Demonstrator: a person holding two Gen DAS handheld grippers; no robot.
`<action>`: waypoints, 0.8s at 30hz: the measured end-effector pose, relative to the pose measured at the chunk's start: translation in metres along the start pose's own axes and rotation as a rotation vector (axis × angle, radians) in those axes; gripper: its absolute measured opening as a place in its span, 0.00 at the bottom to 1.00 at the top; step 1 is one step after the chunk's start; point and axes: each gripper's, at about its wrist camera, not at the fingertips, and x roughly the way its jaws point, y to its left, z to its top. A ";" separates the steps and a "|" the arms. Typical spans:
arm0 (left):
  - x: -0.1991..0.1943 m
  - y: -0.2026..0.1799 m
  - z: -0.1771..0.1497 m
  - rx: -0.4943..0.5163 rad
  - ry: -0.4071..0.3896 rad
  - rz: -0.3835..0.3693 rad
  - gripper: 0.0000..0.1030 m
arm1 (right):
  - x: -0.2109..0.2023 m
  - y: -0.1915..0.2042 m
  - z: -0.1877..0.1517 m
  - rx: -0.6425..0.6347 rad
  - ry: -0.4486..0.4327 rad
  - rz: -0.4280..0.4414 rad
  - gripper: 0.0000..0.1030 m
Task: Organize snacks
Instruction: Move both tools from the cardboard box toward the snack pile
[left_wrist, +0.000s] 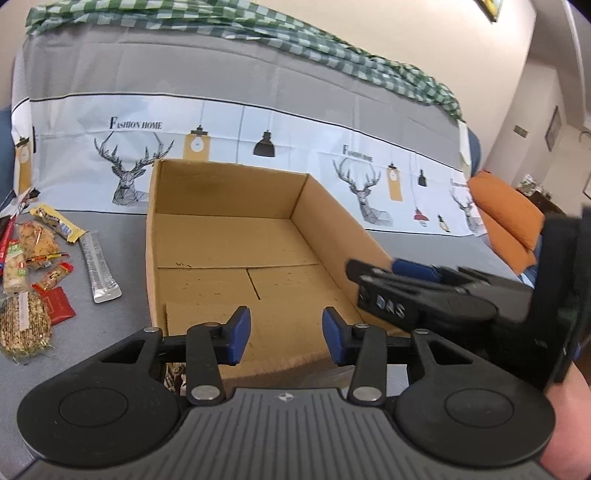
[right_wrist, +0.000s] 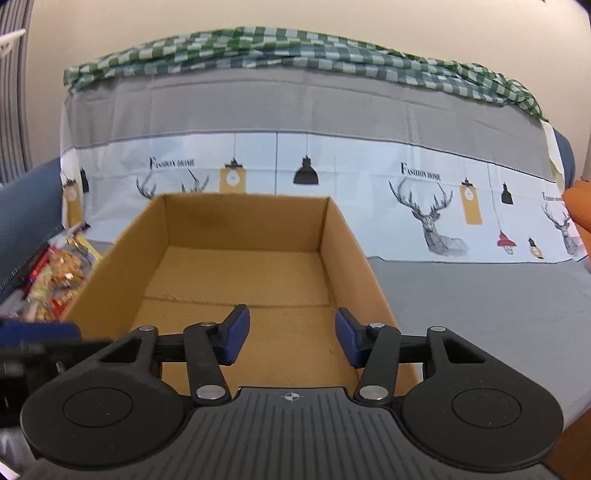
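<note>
Left gripper (left_wrist: 286, 334) and right gripper (right_wrist: 291, 336) both hang part-spread, gripping nothing, over the cardboard box (left_wrist: 229, 240); snacks (left_wrist: 33, 273) lie beside it

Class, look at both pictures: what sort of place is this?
Probably a home living room: a covered sofa with an orange cushion, framed pictures on the wall, and a cardboard box beside snacks.
</note>
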 end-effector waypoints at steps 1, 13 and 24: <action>-0.004 0.001 -0.001 0.006 -0.001 -0.009 0.46 | -0.001 0.002 0.002 0.004 -0.007 0.007 0.49; -0.055 0.038 0.018 0.159 0.004 0.006 0.45 | -0.028 0.047 0.017 0.060 -0.071 0.158 0.47; -0.055 0.173 -0.021 -0.132 -0.039 0.099 0.11 | -0.034 0.131 0.020 -0.039 -0.100 0.347 0.48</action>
